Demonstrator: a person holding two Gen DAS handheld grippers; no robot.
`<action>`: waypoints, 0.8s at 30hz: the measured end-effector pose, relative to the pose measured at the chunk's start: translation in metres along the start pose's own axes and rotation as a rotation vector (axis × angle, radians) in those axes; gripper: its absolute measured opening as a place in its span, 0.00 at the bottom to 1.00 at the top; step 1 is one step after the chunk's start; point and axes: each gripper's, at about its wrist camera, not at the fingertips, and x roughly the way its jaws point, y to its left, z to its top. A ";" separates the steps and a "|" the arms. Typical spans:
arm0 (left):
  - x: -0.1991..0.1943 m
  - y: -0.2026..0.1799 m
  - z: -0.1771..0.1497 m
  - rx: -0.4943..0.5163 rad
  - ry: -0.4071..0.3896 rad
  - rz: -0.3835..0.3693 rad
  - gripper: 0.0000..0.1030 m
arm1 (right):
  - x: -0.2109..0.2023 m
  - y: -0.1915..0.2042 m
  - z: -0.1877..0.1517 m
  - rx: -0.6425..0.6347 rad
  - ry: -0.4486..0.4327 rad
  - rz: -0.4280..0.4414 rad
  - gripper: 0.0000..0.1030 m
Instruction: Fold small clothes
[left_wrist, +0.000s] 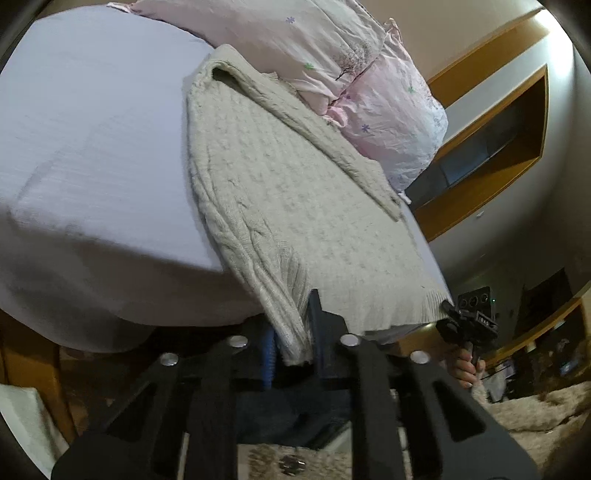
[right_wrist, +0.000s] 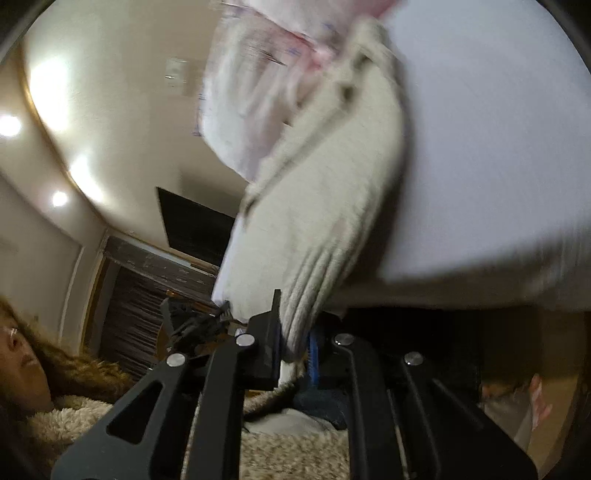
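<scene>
**Both claws hold the sweater hem**

The cream knit sweater (left_wrist: 295, 192) lies flat on the bed (left_wrist: 92, 147), stretching away ahead of both claws. The left claw (left_wrist: 291, 343) is closed on one ribbed hem corner, and the right claw (right_wrist: 293, 343) pinches the other. Probably this two-corner grip keeps the hem straight for folding it forward.

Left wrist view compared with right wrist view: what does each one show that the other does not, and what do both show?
Only the left wrist view shows the sweater's cable-knit body spread flat on the bed, the wooden wall shelf, and the right gripper pinching the hem corner.

Only the right wrist view shows the person's face and a dark wall screen.

Both show the cream sweater on the lavender sheet, the pink pillows, and the left gripper shut on its ribbed edge.
</scene>
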 end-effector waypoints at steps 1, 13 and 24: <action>-0.005 -0.006 0.002 0.014 -0.006 -0.003 0.11 | -0.004 0.011 0.010 -0.040 -0.020 0.000 0.10; 0.069 -0.050 0.256 0.126 -0.318 0.344 0.08 | 0.093 0.048 0.241 -0.157 -0.325 -0.358 0.10; 0.153 0.002 0.304 -0.024 -0.137 0.377 0.14 | 0.136 -0.036 0.284 0.040 -0.347 -0.606 0.68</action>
